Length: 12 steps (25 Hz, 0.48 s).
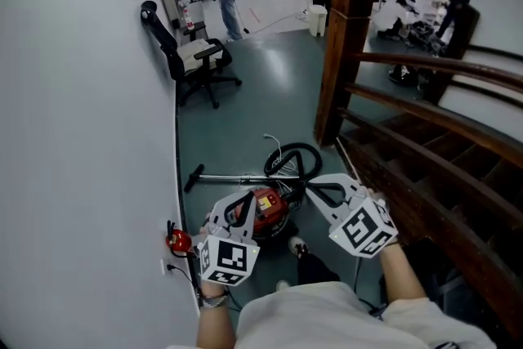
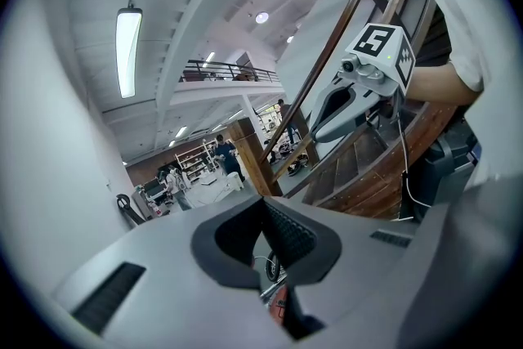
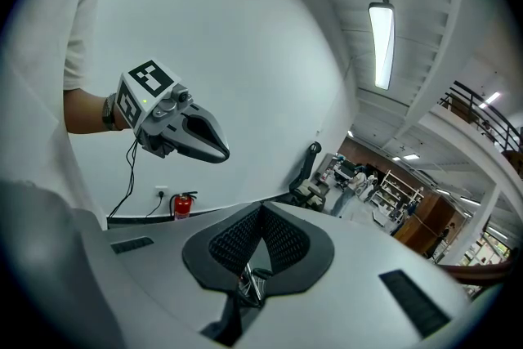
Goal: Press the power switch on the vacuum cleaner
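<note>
Grey-green floor [image 1: 261, 94] between a white wall [image 1: 82, 135] and a wooden staircase [image 1: 425, 159], with a red vacuum cleaner [image 1: 268, 212] lying below both tongs.
Left tongs [image 2: 264, 208] and right tongs [image 3: 261, 212] are each clenched on nothing, pads meeting at the tips. The vacuum cleaner's red body sits just under the left tongs' tips; any lettering on it is too small to read. Its metal wand [image 1: 237, 177] lies flat just beyond both tips, long axis crosswise, dark end toward the wall, other end by the black hose [image 1: 296, 158] loop.
</note>
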Each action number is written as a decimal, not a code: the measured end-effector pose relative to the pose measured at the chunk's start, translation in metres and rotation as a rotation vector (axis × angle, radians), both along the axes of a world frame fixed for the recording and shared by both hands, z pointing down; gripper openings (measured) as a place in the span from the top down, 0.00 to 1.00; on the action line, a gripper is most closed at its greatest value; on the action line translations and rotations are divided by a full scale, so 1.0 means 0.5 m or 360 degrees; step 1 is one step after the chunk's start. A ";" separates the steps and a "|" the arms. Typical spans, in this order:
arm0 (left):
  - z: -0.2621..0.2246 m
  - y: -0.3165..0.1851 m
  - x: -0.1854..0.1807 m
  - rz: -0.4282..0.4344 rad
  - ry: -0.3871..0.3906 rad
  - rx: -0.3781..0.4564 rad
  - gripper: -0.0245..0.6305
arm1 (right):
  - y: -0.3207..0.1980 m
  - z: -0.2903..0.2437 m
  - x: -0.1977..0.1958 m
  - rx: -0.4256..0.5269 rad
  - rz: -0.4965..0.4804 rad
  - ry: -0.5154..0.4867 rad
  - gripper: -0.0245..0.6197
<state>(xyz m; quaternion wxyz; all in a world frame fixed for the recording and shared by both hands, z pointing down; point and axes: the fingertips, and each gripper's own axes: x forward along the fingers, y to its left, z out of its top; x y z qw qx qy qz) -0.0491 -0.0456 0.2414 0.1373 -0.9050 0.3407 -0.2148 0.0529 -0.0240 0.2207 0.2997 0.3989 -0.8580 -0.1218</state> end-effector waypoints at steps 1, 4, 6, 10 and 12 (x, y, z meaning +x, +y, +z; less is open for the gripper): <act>0.001 -0.001 0.000 0.0000 -0.0001 -0.0001 0.96 | 0.000 0.001 0.000 -0.0003 0.0001 0.0000 0.92; 0.000 -0.002 -0.001 -0.0001 0.0001 0.0001 0.96 | -0.002 0.002 0.000 -0.0007 0.0005 0.0002 0.92; -0.001 -0.001 -0.002 -0.0002 0.0008 0.0007 0.96 | -0.001 0.003 -0.002 -0.0007 0.0002 0.0002 0.92; 0.003 0.003 -0.003 -0.0001 0.0010 0.0006 0.96 | 0.002 0.008 -0.004 -0.0012 0.0001 0.0005 0.92; 0.004 0.004 -0.005 0.0000 0.0007 0.0003 0.96 | 0.002 0.009 -0.005 -0.0015 0.0003 0.0014 0.92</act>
